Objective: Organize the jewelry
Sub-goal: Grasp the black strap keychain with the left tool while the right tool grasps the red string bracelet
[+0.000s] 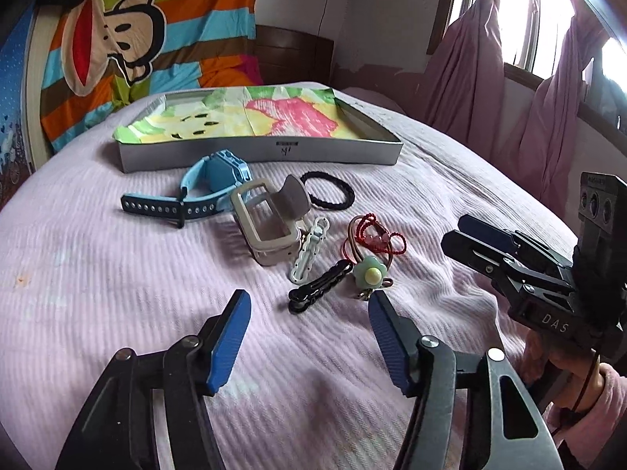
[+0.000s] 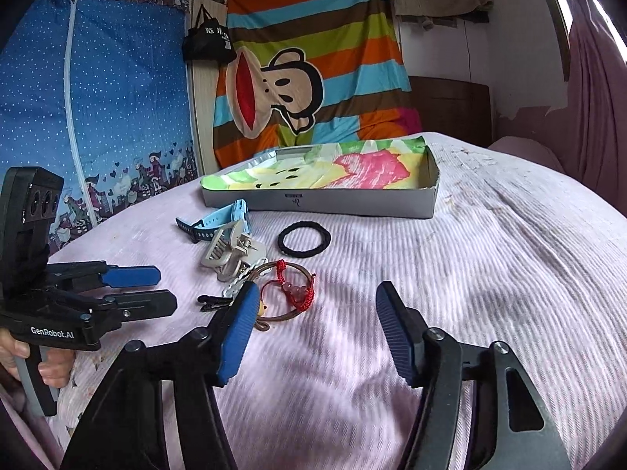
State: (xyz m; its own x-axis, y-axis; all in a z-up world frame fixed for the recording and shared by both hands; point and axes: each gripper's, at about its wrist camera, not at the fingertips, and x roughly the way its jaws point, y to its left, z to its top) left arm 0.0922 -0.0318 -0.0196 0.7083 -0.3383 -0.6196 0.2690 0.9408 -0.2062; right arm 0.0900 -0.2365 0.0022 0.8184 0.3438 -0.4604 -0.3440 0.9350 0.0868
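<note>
Left-wrist view, read left to right. A light-blue plastic wristwatch with a dark perforated strap (image 1: 188, 199) lies on the pink ribbed bedspread (image 1: 98, 274), its strap running roughly left to right. Just beside it, touching or nearly so, sits a beige plastic claw hair clip (image 1: 266, 223). Next come a white plastic chain-link clip (image 1: 309, 248) and a black plastic hair clip (image 1: 319, 286); the long axis of each runs from near-left to far-right. To their right lies a pale-green flower charm on thin brown cords (image 1: 370, 272), tangled with a red braided cord bracelet with pink beads (image 1: 376, 237). A black braided hair tie (image 1: 329, 190) lies farther back, near the shallow grey cardboard tray lined with a coloured cloth (image 1: 258, 154), which holds no jewelry.

The left gripper (image 1: 309, 313) is spread wide and holds nothing. The black hair clip lies just ahead of the gap between its fingers, and the flower charm just beyond its right fingertip.

The right gripper (image 2: 317, 303) is likewise wide open and empty. The red bracelet (image 2: 294, 288) lies ahead and left of its centre, close to its left finger.

Judgement: each gripper is close to a different item. The left is the nearer to the black clip, and it would need to close across the clip's slanted axis.
</note>
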